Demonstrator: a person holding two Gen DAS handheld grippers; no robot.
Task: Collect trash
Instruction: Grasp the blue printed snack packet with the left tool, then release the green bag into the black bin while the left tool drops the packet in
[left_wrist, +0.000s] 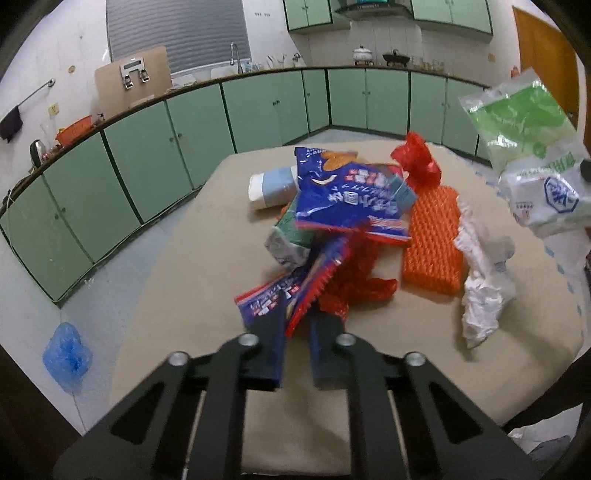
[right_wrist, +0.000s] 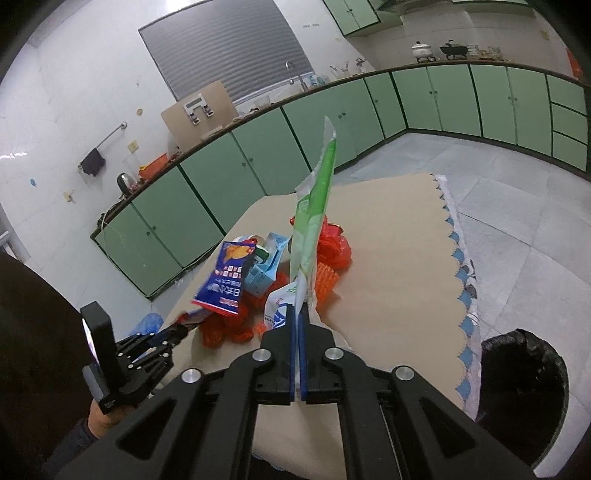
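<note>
My left gripper (left_wrist: 297, 314) is shut on the red-edged end of a blue snack bag (left_wrist: 343, 199), which rises out of a trash pile on the tan table (left_wrist: 184, 277). The right wrist view shows that same gripper (right_wrist: 181, 328) low at the left, under the blue snack bag (right_wrist: 225, 280). My right gripper (right_wrist: 299, 314) is shut on a green-and-white plastic bag (right_wrist: 317, 206) that stands up edge-on from its fingers. That green-and-white bag (left_wrist: 528, 147) hangs above the table's right side. An orange foam net (left_wrist: 432, 240), a red plastic bag (left_wrist: 417, 158) and crumpled white paper (left_wrist: 484, 280) lie in the pile.
A black-lined bin (right_wrist: 524, 380) stands on the floor by the table's near right edge. A blue plastic bag (left_wrist: 66, 354) lies on the floor to the left. Green cabinets (left_wrist: 147, 155) run along the walls. A person's hand (right_wrist: 99, 417) grips the left tool.
</note>
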